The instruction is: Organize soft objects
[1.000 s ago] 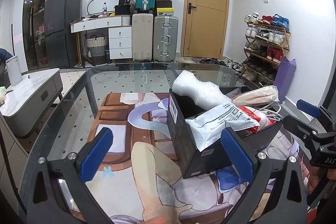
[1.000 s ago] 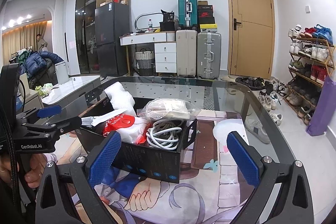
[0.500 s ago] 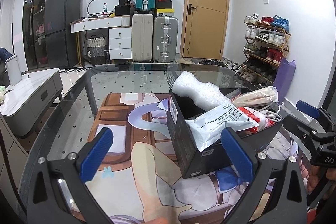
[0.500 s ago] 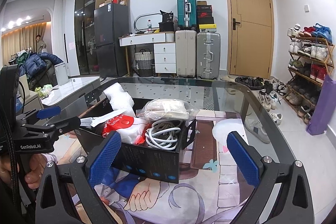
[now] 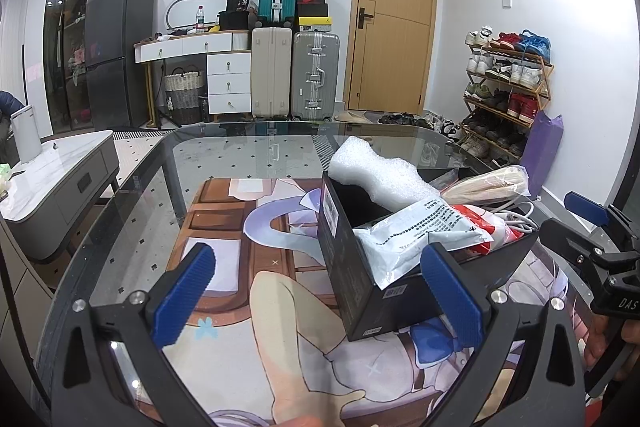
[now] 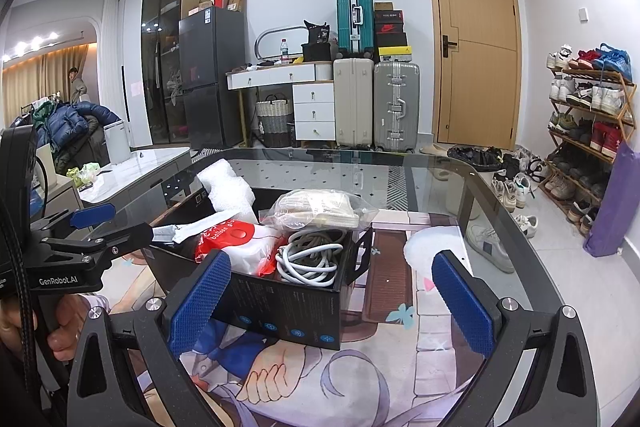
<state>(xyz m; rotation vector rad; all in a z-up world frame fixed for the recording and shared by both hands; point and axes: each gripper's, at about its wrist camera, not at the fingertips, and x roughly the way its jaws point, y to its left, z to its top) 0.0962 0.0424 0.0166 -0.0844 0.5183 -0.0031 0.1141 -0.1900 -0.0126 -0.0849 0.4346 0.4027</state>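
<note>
1. My left tongs (image 5: 320, 291) are spread wide with nothing between the blue pads (image 5: 185, 293); they hang above the printed mat (image 5: 224, 267) on the glass worktop (image 5: 132, 195).
2. My right tongs (image 6: 330, 301) are spread wide too and hold nothing.
3. The black cardboard box (image 6: 280, 307) stands on the mat just ahead of the right tongs, its near wall behind the left pad (image 6: 200, 297). From the left tongs it sits ahead and to the right, with one corner behind the right pad (image 5: 452, 293).
4. The soft things are all in the box: a white foam roll (image 5: 380, 175) leans out over the far rim, a red-and-white plastic pouch (image 6: 236, 241) lies on top, a clear bag of cream fabric (image 6: 320, 209) rests beside it, and a coiled white cable (image 6: 308, 261) fills the end nearest the right tongs.
5. In the left view a white mailer bag (image 5: 416, 239) drapes over the near edge of the box.
6. In each view the other tool shows at the edge of the frame, gripped by a hand (image 6: 66, 323).
7. Far beyond both tongs, suitcases (image 6: 376, 107) stand against the wall, and a shoe rack (image 6: 588, 131) is off to the right.
</note>
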